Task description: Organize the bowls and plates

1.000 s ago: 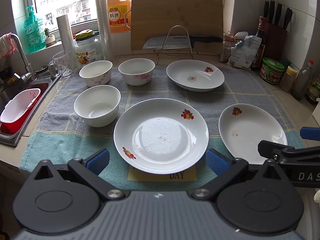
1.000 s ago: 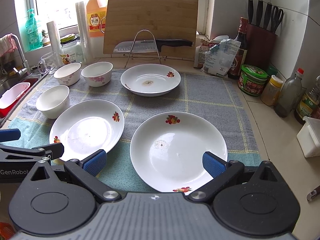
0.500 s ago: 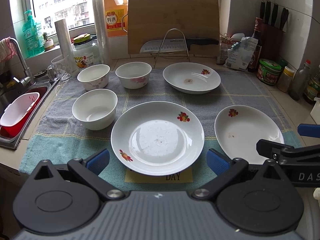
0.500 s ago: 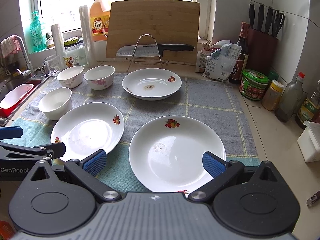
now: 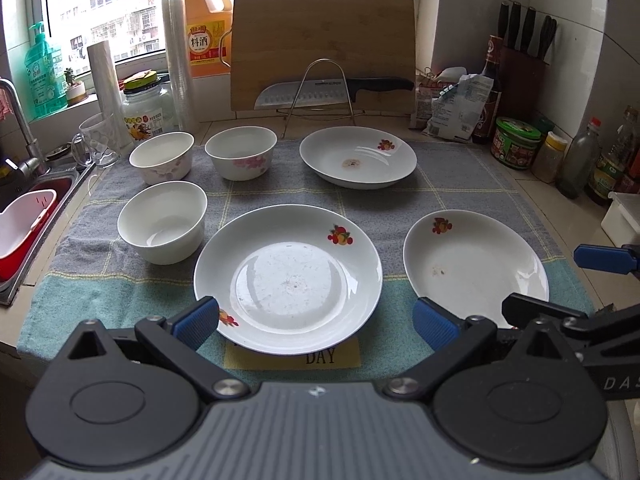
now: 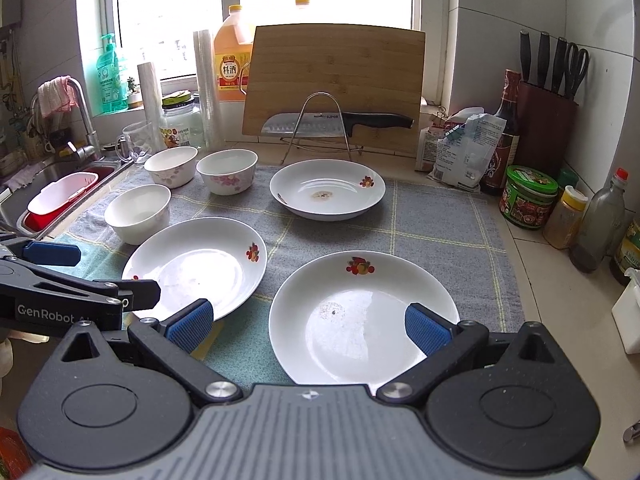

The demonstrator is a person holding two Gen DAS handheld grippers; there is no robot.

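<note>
Evidently nothing is stacked yet: three plates and three bowls lie singly on the towel (image 5: 460, 184) that covers the counter. With the middle plate (image 5: 288, 276) as landmark, the left claw (image 5: 316, 322) hovers over its near rim, spread wide and empty, while the right claw (image 6: 308, 326) hangs likewise parted and empty over the right plate (image 6: 360, 308) just beside it. The far plate (image 5: 358, 156) sits beyond the landmark; the plain bowl (image 5: 162, 226) stands just left of it, and two flowered bowls (image 5: 200, 154) behind that.

A sound way to begin, in all likelihood, is to pinch one plate at its near rim, one finger under the lip and one above, lift it level, and lower it centred onto a neighbour so the rims nest.

Room is decent beyond the right plate, where bare towel lies open. Left of the plain bowl the counter drops into the sink (image 5: 52, 184), and jars and bottles (image 6: 528, 196) crowd the right edge, so any lifted plate is best carried over the middle.
</note>
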